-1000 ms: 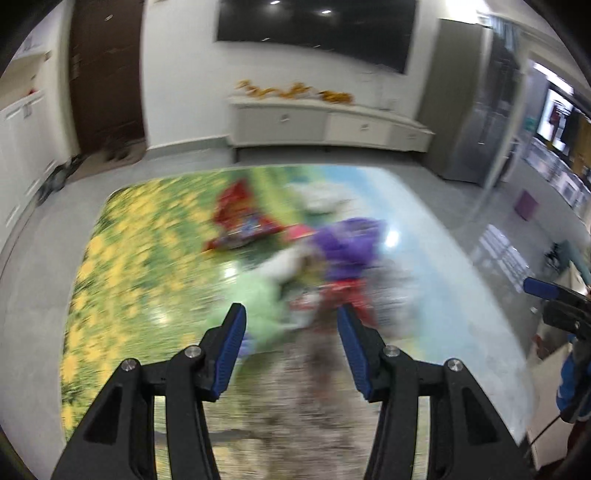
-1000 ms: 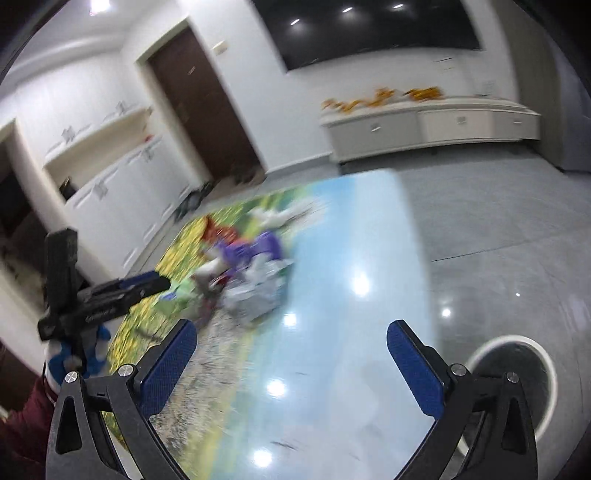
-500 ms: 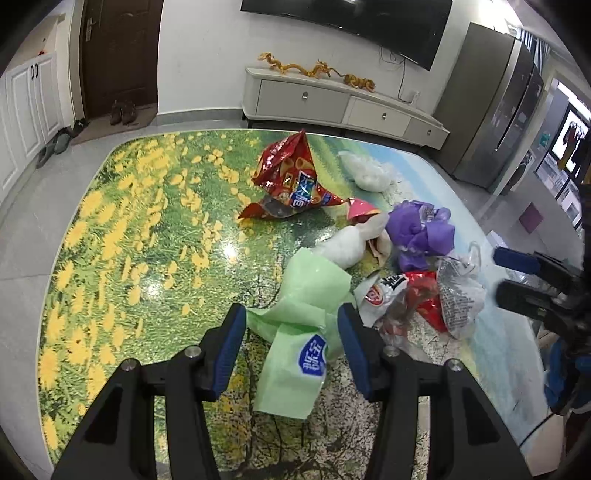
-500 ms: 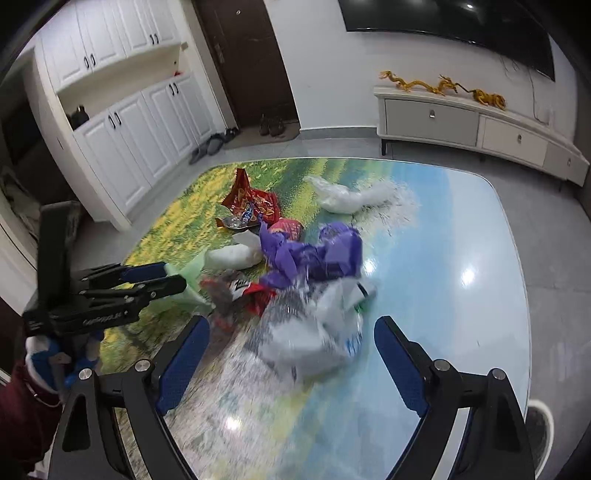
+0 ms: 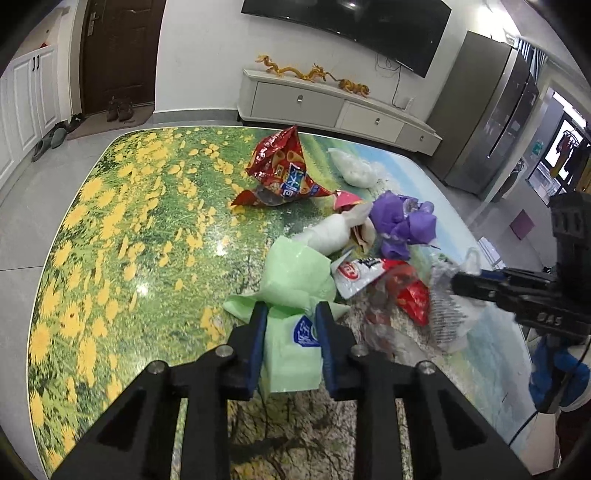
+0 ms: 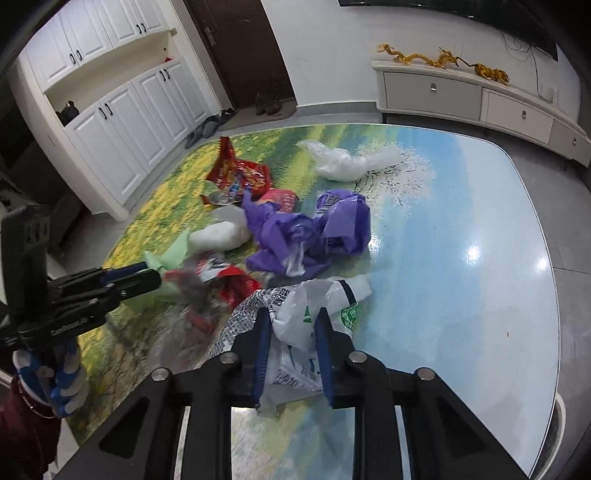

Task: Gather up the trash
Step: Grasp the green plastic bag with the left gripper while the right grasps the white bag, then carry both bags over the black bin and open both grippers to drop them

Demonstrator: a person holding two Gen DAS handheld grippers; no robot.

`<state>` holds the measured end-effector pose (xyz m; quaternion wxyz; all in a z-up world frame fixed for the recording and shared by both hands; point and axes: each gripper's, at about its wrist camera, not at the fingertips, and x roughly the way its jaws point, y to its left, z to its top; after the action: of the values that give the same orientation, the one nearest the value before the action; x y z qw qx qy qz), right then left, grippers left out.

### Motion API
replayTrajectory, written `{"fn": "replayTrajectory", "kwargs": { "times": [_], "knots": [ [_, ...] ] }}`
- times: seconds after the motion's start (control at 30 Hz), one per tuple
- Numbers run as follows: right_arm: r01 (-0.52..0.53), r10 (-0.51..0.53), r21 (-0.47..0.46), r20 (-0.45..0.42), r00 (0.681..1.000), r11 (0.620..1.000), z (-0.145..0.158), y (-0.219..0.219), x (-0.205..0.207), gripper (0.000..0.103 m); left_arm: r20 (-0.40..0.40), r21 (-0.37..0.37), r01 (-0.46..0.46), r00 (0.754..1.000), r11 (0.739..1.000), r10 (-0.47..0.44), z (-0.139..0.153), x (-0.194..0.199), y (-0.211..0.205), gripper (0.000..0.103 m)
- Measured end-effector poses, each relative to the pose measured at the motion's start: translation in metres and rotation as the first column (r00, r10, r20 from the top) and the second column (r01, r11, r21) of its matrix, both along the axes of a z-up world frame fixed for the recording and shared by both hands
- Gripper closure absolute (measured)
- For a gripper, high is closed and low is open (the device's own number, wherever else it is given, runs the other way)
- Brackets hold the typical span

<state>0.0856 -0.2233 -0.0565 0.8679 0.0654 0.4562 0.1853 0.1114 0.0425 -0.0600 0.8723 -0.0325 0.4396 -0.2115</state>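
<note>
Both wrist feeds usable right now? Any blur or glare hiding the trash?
Left wrist: mostly sharp, the green bag between the left gripper fingers reads clearly; the red wrapper is smeared. Right wrist: motion blur over the same wrapper; ceiling-light glare on the table, clear of the trash; white bag in the right gripper is sharp. Strong fisheye bending in both.

Clear wrapper [image 6: 192,295] blurred; TV [image 5: 354,26] top cropped.

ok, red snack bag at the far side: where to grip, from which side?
Probably the raised top corner of the red snack bag. It stands peaked like a tent with flared bottom edges on the table, so a descent from above, jaws straddling the thin peak, looks easiest.
</note>
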Motion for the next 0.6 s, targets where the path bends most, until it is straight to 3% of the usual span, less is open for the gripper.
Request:
{"fn": "replayTrajectory", "kwargs": {
  "times": [0.17,0.6],
  "knots": [
    [0.001,-0.002,0.027,0.043,0.999,1.000,0.021,-0.007,-0.026,0.083,0.026,-0.032,-0.020,0.999,0.999,0.021,0.012,-0.020,0.006,0.079],
    [0.077,-0.098,0.098,0.225,0.970,0.992,0.095,-0.058,-0.098,0.083,0.167,-0.066,-0.027,0.985,0.997,0.038,0.089,-0.068,0.015,0.079]
  ]
}}
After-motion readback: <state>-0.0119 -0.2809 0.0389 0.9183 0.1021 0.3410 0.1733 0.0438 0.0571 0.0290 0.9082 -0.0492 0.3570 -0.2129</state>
